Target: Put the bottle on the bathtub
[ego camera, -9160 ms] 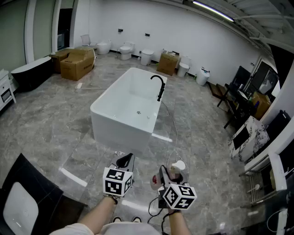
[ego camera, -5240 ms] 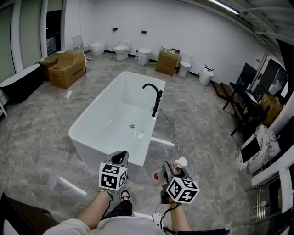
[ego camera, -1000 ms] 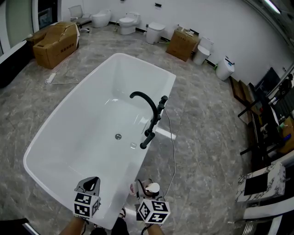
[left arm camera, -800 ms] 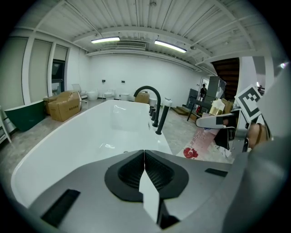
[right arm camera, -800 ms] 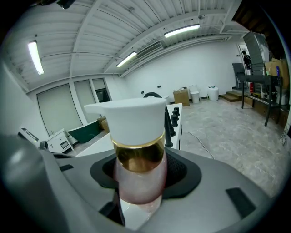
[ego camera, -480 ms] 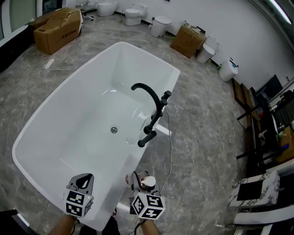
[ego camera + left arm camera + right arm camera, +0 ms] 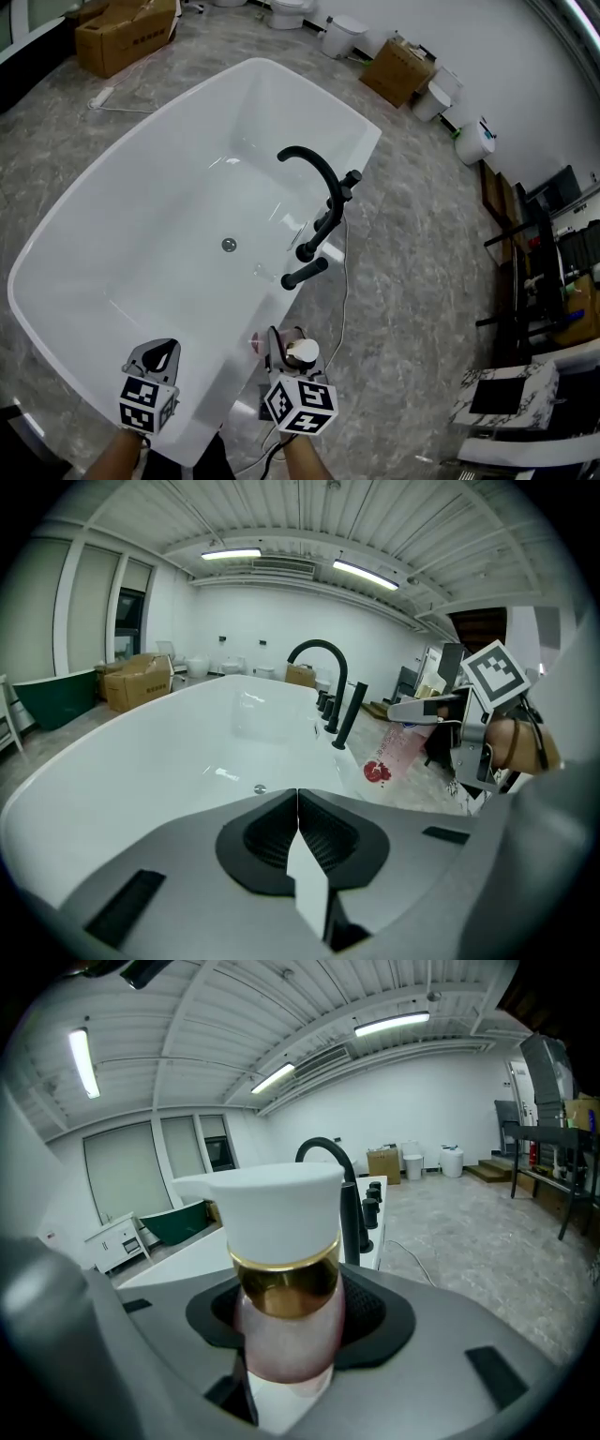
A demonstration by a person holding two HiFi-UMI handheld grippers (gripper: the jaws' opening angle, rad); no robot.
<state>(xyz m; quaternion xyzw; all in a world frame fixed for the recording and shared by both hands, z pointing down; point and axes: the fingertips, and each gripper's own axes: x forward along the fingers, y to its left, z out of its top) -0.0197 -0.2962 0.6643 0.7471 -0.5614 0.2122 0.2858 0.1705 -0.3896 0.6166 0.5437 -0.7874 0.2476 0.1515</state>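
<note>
The left gripper [image 7: 159, 354] is squeezed shut with nothing in it, and it now hangs over the near corner of the bathtub [image 7: 112, 150] (the tub was far off a little while ago, and now it fills the view). The right gripper [image 7: 284, 343] holds the pink bottle [image 7: 302, 353] tight, up in the air just beside the tub's edge and near the black tap [image 7: 319, 178]. I think the bottle only needs to be set down on the edge now.
</note>
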